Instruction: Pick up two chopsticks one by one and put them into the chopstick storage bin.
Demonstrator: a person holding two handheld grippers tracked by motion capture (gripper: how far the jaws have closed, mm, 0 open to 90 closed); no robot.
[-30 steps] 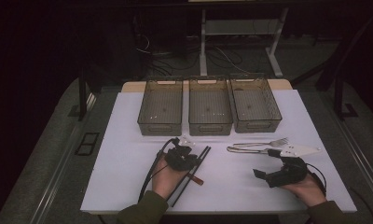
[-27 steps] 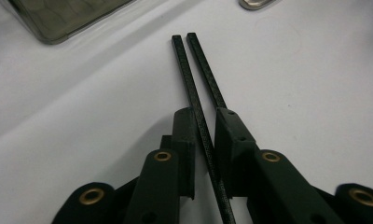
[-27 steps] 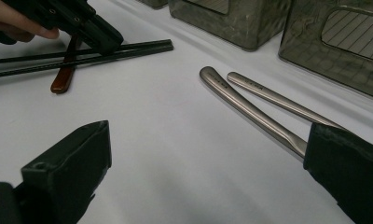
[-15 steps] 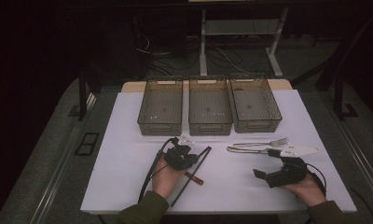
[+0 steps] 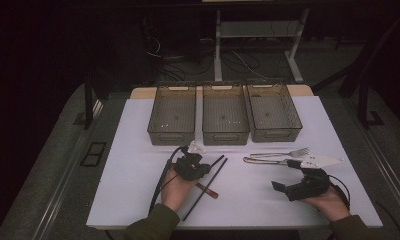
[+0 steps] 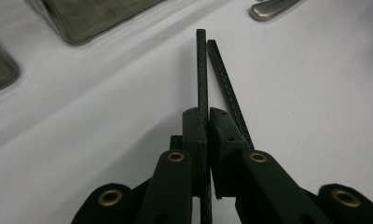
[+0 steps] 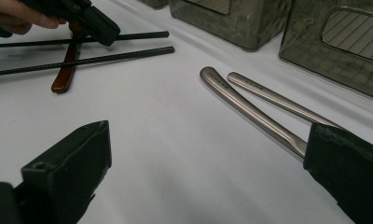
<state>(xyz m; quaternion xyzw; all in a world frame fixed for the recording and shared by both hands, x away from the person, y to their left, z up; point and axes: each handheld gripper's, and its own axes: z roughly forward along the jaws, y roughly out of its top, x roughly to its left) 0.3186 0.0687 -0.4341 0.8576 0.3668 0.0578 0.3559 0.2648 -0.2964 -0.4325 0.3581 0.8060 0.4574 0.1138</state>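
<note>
- chopsticks first: two black chopsticks [image 5: 208, 179] lie on the white table [image 5: 133, 150], slanting from its near edge up toward the middle tray, close together and nearly parallel.
- left gripper [image 5: 204, 169] sits over them near their far ends; in the left gripper view its jaws are pressed together on one black chopstick [image 6: 202, 70], which runs straight out ahead between the pads.
- the second chopstick [image 6: 226, 84] lies just to the side of the clamped one, angled slightly away, passing beside the jaw and not held.
- a brown rest [image 5: 207, 189] lies under the chopsticks, crossing them; in the right gripper view it shows as a reddish-brown strip [image 7: 67, 70] beneath both sticks.
- right gripper [image 5: 283, 189] is held in the person's hand near the table's front right, jaws spread wide with nothing between them.
- ahead of it two metal utensils lie side by side, a fork [image 5: 283, 152] and another steel handle [image 7: 240, 100] just beside it; a white piece [image 5: 320, 161] lies at their right end.
- three dark mesh trays [image 5: 223, 135] stand in a row at the far side of the table.
</note>
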